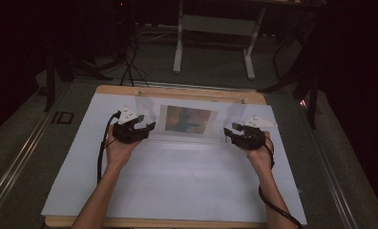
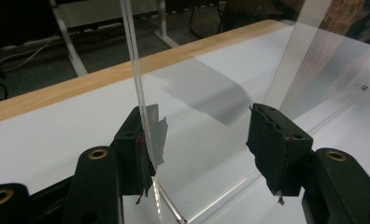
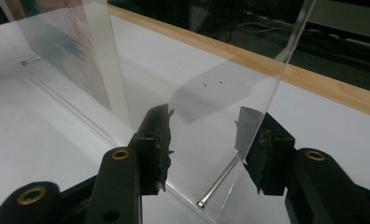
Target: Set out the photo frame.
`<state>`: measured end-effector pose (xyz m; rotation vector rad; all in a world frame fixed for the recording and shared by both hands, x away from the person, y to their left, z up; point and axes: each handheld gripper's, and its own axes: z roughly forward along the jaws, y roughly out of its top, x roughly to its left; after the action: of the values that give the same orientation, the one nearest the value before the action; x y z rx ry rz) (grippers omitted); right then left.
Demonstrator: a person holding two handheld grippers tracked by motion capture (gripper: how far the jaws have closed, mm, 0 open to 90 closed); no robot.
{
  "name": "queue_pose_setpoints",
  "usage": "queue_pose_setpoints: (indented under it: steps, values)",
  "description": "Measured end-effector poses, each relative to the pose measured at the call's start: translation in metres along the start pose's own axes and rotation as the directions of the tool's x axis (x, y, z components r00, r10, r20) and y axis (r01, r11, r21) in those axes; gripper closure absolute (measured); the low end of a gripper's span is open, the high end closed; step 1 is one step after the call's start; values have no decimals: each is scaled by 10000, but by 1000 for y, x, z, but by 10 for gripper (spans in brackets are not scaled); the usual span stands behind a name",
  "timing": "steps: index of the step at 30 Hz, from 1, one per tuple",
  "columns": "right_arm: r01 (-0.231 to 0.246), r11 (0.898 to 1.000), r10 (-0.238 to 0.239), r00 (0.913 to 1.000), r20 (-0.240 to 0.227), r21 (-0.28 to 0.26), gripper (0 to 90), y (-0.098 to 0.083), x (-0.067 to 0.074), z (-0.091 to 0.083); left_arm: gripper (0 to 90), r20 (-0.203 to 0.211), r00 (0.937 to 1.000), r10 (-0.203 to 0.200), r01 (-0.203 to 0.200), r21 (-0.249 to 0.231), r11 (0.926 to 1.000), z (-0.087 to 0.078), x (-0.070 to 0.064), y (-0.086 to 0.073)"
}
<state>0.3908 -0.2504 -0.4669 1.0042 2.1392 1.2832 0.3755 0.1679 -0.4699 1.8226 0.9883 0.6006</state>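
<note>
My left claw (image 2: 199, 149) stands wide open around an upright clear side panel (image 2: 138, 88) of the acrylic picture frame (image 1: 189, 121); my right claw (image 3: 211, 149) likewise straddles the opposite panel (image 3: 262, 93). The frame's long axis runs between them.

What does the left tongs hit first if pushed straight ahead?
Probably the clear acrylic side panel of the picture stand: the left tongs stands open, one finger already at the panel's edge. Depth is unclear.
</note>
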Motion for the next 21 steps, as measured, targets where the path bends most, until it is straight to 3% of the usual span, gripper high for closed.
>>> queue_pose_setpoints:
  steps: [21]
  values:
    - [-94,9995,97,9999,-103,307,535,-4,4,-5,434,138,9995,-291,286,371,9989,-4,-5,-6]
